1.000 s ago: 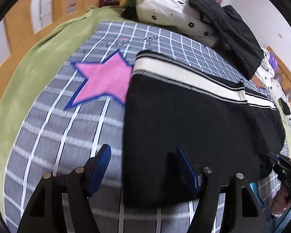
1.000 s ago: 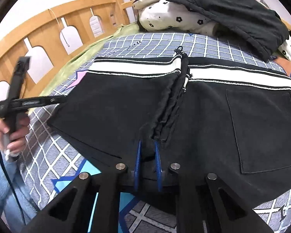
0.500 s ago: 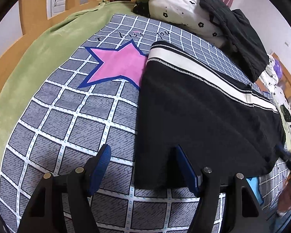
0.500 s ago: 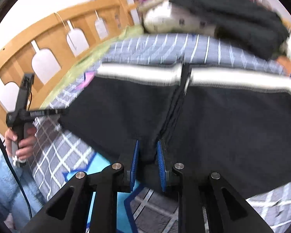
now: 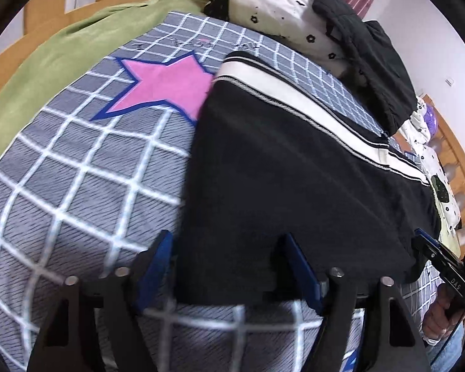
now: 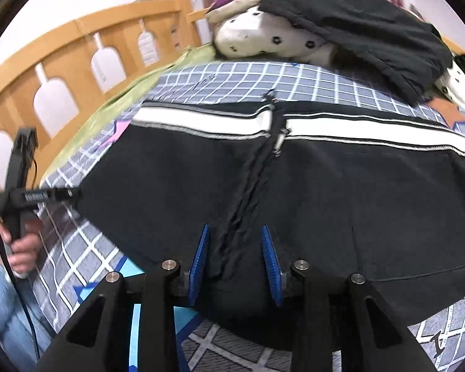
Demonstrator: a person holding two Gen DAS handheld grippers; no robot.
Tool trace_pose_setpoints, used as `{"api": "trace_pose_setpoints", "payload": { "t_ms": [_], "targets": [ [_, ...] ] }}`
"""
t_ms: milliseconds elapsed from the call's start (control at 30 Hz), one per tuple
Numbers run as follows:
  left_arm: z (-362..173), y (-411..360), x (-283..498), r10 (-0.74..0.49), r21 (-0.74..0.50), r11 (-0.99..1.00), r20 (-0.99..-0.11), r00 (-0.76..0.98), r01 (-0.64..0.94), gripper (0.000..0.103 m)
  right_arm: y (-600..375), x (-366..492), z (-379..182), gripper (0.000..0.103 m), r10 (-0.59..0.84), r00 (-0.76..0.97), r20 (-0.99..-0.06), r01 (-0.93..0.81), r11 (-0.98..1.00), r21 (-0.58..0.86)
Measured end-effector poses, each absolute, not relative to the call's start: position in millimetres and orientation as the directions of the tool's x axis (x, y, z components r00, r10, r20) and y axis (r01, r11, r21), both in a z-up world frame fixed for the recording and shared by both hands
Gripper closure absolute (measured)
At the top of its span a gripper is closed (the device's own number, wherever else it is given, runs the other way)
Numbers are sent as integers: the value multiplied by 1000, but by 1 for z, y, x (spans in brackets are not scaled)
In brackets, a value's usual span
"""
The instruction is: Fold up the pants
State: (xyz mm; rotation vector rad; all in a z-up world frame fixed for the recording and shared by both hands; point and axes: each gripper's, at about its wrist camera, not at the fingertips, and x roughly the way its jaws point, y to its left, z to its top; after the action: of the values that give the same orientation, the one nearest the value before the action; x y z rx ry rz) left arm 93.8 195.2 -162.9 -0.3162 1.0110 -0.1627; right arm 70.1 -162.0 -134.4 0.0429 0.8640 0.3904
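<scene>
Black pants (image 5: 294, 170) with a white-striped waistband (image 6: 201, 121) lie spread flat on the checked quilt. In the left wrist view my left gripper (image 5: 226, 245) straddles the pants' near left corner. Its jaws are closing, and the blue pads (image 5: 158, 257) still stand clear of the cloth. My right gripper (image 6: 235, 232) sits at the near hem over the raised centre seam (image 6: 248, 192). Its jaws are opening, with the seam ridge loose between them. The left gripper (image 6: 37, 197) also shows at the far left of the right wrist view, held by a hand (image 6: 21, 248).
The grey quilt has a pink star (image 5: 164, 83) beside the pants. A green blanket (image 5: 46, 59) lies along the left. Spotted pillows (image 5: 279, 9) and a black jacket (image 5: 372, 62) are piled behind the waistband. A wooden bed rail (image 6: 77, 55) runs along the left.
My right gripper's pads have come apart and let go of the pinched centre seam. The left gripper's jaws have narrowed slightly around the pants' corner.
</scene>
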Motion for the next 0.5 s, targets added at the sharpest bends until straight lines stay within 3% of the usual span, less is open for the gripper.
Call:
{"api": "trace_pose_setpoints", "payload": {
  "t_ms": [33, 100, 167, 300, 400, 500],
  "targets": [
    [-162, 190, 95, -245, -307, 951, -810, 532, -30, 44, -168, 73, -135, 64, 355, 578, -735, -302, 929, 212],
    [-156, 184, 94, -188, -253, 967, -813, 552, -43, 67, -175, 76, -134, 62, 348, 573, -742, -281, 934, 221],
    [-146, 179, 93, -137, -200, 979, -808, 573, -49, 81, -184, 73, -128, 62, 305, 606, -735, -258, 949, 181],
    [-111, 165, 88, -71, -157, 985, -764, 642, -77, 84, -210, 66, -112, 62, 248, 664, -706, -231, 965, 122],
    [-76, 134, 86, -11, -52, 998, -709, 705, -37, 84, -234, 69, -99, 62, 215, 693, -688, -212, 973, 91],
    [-40, 96, 84, -53, -40, 999, -666, 744, 36, 84, -262, 76, -86, 62, 185, 714, -675, -210, 977, 45]
  ]
}}
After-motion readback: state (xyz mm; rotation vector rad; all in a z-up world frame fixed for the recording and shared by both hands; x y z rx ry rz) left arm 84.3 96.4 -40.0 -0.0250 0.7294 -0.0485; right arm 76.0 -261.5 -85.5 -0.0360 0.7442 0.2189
